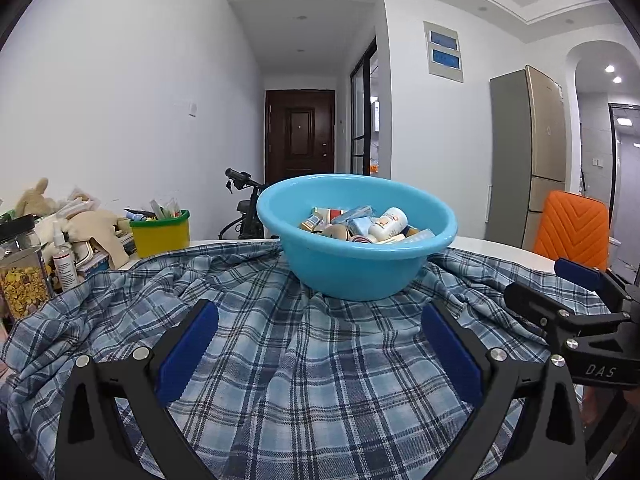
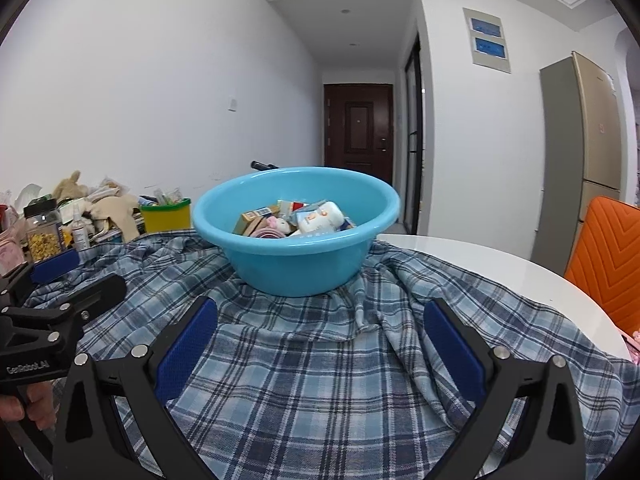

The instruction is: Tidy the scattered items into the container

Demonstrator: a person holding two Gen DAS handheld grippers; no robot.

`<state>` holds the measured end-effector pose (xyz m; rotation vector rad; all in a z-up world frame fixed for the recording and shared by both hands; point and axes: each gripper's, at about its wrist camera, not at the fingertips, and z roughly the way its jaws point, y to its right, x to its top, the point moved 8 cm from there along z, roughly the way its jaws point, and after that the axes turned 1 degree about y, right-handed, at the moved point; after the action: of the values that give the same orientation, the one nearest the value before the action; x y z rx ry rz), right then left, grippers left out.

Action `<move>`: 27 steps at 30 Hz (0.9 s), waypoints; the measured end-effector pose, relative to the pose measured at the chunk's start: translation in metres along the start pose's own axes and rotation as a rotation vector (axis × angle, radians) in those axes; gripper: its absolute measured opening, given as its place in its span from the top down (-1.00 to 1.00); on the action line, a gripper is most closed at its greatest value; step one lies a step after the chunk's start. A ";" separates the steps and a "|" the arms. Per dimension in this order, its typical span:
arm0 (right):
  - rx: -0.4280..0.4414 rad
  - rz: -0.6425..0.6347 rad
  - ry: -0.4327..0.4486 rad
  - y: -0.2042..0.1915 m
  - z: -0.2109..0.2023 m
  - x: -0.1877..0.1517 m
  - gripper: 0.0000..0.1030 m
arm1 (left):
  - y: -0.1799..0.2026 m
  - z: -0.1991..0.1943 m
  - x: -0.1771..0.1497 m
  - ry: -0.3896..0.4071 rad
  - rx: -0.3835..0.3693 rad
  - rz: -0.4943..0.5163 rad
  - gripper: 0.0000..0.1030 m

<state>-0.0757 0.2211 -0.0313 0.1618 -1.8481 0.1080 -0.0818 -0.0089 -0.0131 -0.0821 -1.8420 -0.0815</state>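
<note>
Fingers of both grippers spread, empty; basin upright, mouth up.

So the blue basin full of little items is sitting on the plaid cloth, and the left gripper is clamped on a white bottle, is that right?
Not quite. The blue basin does sit on the plaid cloth with the small items inside, but the left gripper holds nothing: the left wrist view shows its fingers spread wide over bare cloth. The white bottle lies in the basin.
</note>
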 end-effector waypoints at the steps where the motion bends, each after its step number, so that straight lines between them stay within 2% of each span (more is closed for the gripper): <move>1: -0.009 0.003 0.001 0.002 0.000 0.000 -0.99 | 0.000 -0.001 0.000 0.002 0.000 0.000 -1.00; 6: -0.046 0.019 0.002 0.008 -0.001 0.001 -0.99 | 0.000 0.000 0.000 0.001 0.000 0.000 -1.00; 27: -0.047 0.020 0.001 0.010 0.000 0.000 -0.99 | -0.001 0.000 0.000 0.001 0.001 -0.001 -1.00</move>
<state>-0.0772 0.2309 -0.0308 0.1101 -1.8498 0.0784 -0.0820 -0.0100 -0.0131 -0.0806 -1.8406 -0.0807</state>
